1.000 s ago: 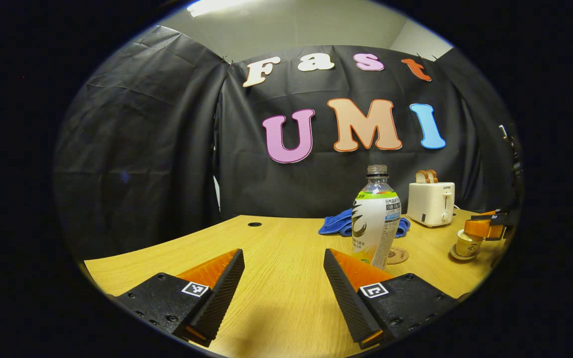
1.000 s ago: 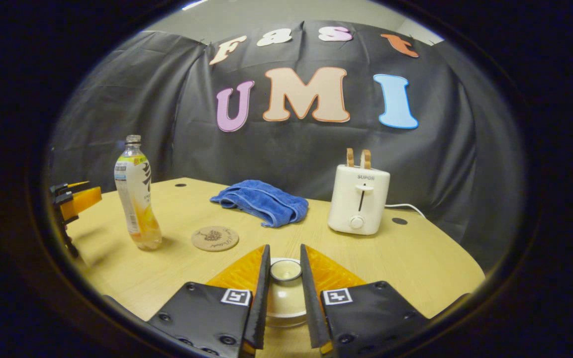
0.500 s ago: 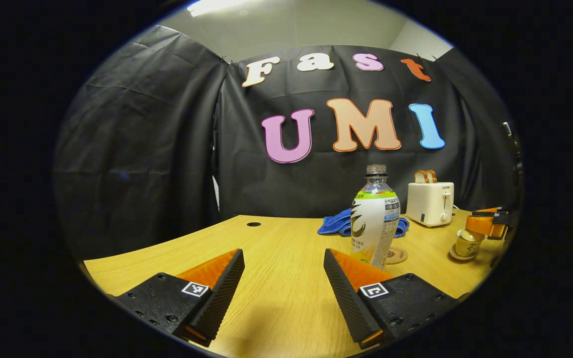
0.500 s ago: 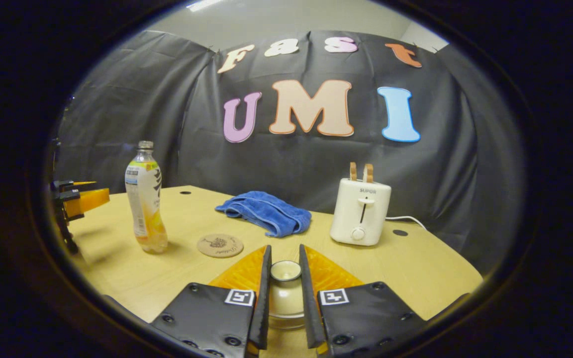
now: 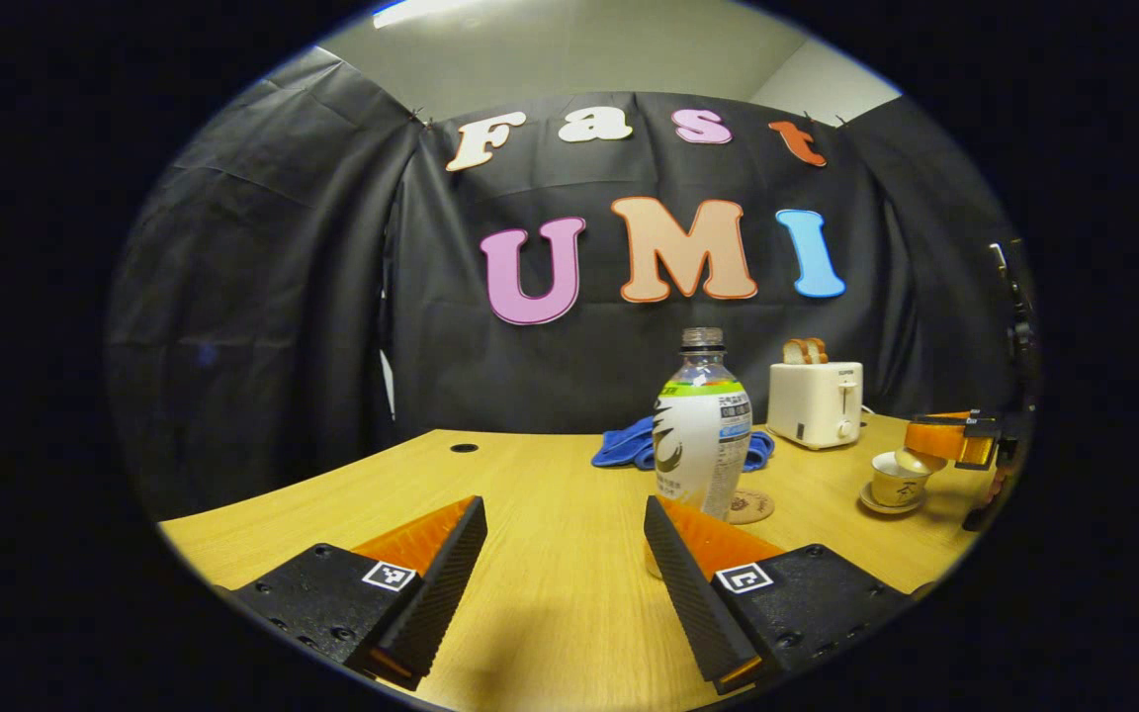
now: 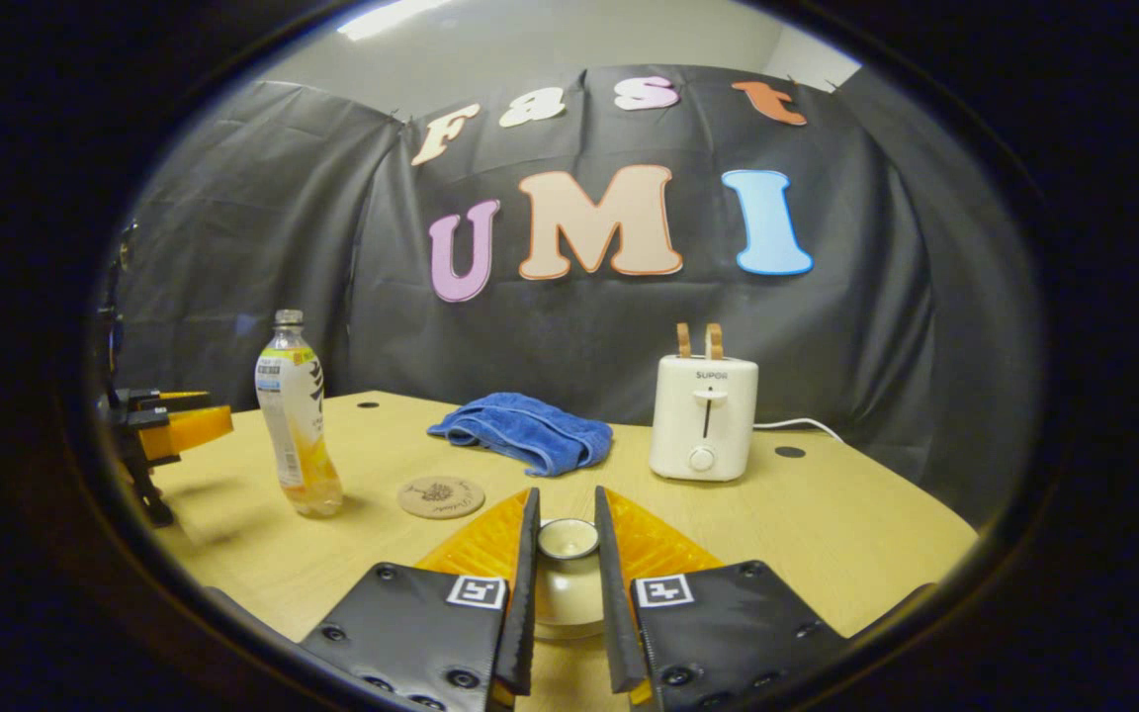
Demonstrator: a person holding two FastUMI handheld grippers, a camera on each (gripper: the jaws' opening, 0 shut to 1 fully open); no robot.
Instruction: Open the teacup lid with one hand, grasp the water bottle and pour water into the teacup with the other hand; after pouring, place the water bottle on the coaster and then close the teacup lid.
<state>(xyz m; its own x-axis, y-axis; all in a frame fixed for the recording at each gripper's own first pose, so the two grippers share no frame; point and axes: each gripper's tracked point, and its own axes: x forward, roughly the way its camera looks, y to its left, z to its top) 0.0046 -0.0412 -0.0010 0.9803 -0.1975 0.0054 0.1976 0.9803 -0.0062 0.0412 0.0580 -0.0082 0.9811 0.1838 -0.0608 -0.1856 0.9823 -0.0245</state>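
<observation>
My left gripper (image 5: 564,509) is open low over the table, with the clear water bottle (image 5: 703,425) standing upright just beyond its right finger. The round cork coaster (image 5: 749,506) lies right behind the bottle. Farther right, the cream teacup (image 5: 894,483) sits uncovered on its saucer. My right gripper (image 5: 950,440) hovers just above and to the right of the cup, holding the lid (image 5: 918,461). In the right gripper view, my right gripper (image 6: 566,494) is shut on the knob of the cream lid (image 6: 568,583). The bottle (image 6: 298,430), coaster (image 6: 441,496) and left gripper (image 6: 174,430) are off to the left.
A crumpled blue towel (image 6: 525,432) lies at the back of the wooden table (image 6: 827,534). A white toaster (image 6: 703,415) with bread slices stands to the towel's right, its cord running right. The black cloth wall closes in the back and sides.
The right gripper has lifted the lid off the teacup, which now stands uncovered. The left gripper has shifted so the bottle sits closer to the gap between its fingers.
</observation>
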